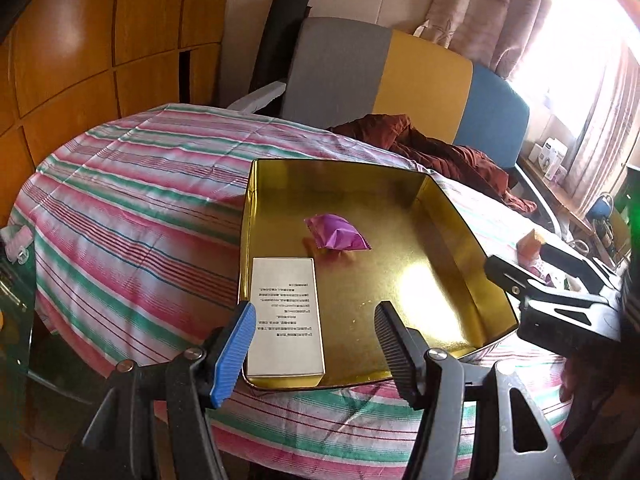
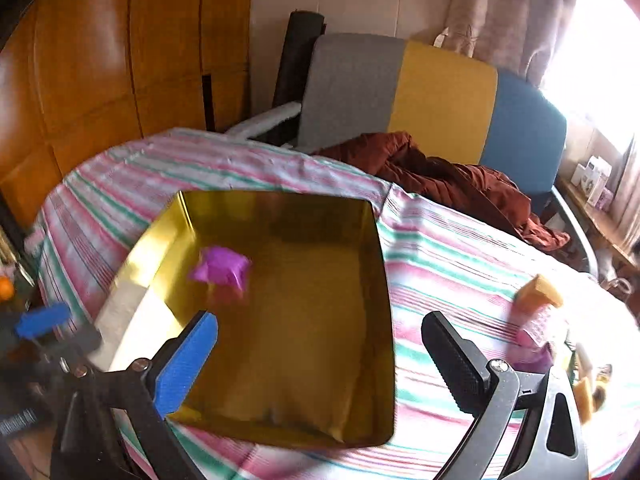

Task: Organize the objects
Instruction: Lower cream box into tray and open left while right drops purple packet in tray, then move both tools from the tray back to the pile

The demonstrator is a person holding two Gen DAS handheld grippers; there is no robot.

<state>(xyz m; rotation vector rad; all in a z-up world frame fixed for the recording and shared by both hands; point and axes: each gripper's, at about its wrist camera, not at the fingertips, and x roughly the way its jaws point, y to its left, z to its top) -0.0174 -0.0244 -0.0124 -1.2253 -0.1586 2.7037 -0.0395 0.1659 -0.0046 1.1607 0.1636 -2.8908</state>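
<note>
A shallow gold tin sits on the striped tablecloth, and inside it lie a crumpled purple packet near the middle and a flat silver box against one wall. The left gripper hangs over the tin's near edge, jaws apart, gripping nothing. The right gripper stands wide and empty. A small orange block rests on the cloth, well apart from the tin.
</note>
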